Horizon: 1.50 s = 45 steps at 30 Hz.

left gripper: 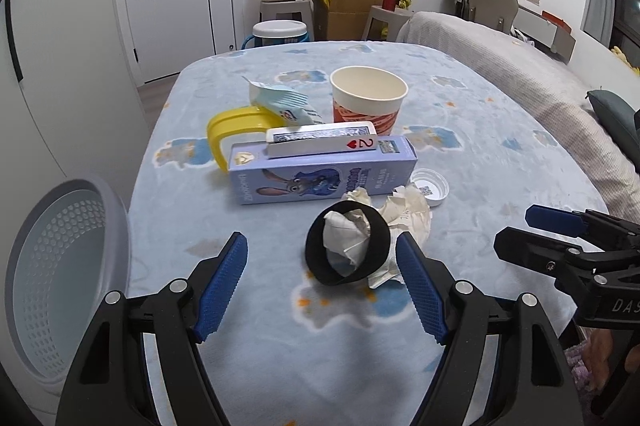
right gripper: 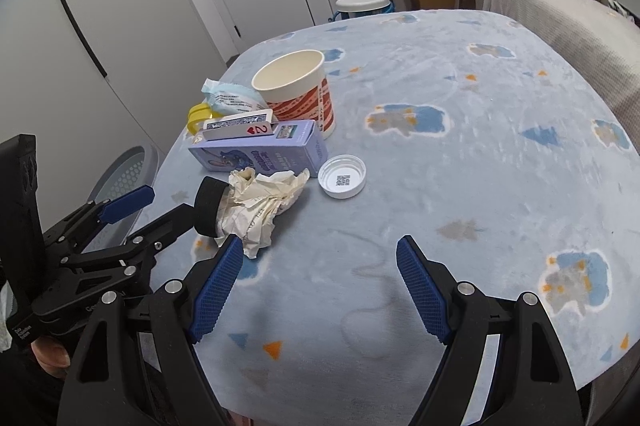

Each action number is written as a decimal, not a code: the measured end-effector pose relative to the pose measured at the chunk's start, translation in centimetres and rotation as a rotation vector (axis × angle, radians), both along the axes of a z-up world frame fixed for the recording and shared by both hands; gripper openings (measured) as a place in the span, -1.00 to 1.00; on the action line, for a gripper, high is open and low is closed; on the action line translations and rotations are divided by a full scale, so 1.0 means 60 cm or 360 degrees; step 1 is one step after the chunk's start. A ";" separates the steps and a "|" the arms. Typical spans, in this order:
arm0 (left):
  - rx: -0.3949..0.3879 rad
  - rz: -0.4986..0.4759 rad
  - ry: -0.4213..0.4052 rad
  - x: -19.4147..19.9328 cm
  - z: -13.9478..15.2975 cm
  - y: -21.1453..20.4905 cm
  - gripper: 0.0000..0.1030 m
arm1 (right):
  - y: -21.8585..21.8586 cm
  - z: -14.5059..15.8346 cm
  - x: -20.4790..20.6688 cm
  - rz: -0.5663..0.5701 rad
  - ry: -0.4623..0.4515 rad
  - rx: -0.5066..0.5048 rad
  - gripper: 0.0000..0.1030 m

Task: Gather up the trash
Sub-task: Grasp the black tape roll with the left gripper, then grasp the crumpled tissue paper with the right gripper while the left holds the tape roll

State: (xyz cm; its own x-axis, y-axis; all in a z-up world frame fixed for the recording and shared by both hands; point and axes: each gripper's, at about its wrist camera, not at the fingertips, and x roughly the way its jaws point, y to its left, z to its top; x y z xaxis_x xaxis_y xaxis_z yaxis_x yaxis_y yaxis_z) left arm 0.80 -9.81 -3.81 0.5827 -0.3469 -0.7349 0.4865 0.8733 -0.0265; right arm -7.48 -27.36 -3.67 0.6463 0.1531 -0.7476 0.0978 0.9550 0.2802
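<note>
Blue-blanketed table (left gripper: 460, 114) at frame centre holds all the trash uncollected, I judge: crumpled paper (left gripper: 404, 206) stuffed through a black ring (left gripper: 347, 246), paper cup (left gripper: 368, 98) and white cap (left gripper: 430, 186), while my left tool (left gripper: 322, 286) and right tool (right gripper: 320, 286) both gape empty, basket (left gripper: 60, 266) lower left.

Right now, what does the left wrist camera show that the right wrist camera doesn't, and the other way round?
Only the left wrist view shows the inside of the grey perforated basket beside the table, and crumpled paper through the black ring.

Only the right wrist view shows a wide bare stretch of the blue blanket on the right side.

Both show the paper cup, purple box with playing cards on top, white lid, crumpled paper, and the left gripper and right gripper open, holding nothing.
</note>
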 end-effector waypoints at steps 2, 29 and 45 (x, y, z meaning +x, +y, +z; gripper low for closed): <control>0.0010 -0.0006 0.0002 0.001 -0.003 -0.007 0.42 | -0.005 -0.002 0.000 -0.0008 0.0004 0.0009 0.51; 0.0006 -0.0048 0.0015 0.002 -0.006 -0.028 -0.65 | -0.004 -0.006 -0.006 0.0011 0.0016 0.0021 0.51; -0.0059 -0.0008 0.0010 0.006 0.011 0.001 -0.66 | 0.007 -0.013 0.003 0.0026 0.0028 0.0002 0.51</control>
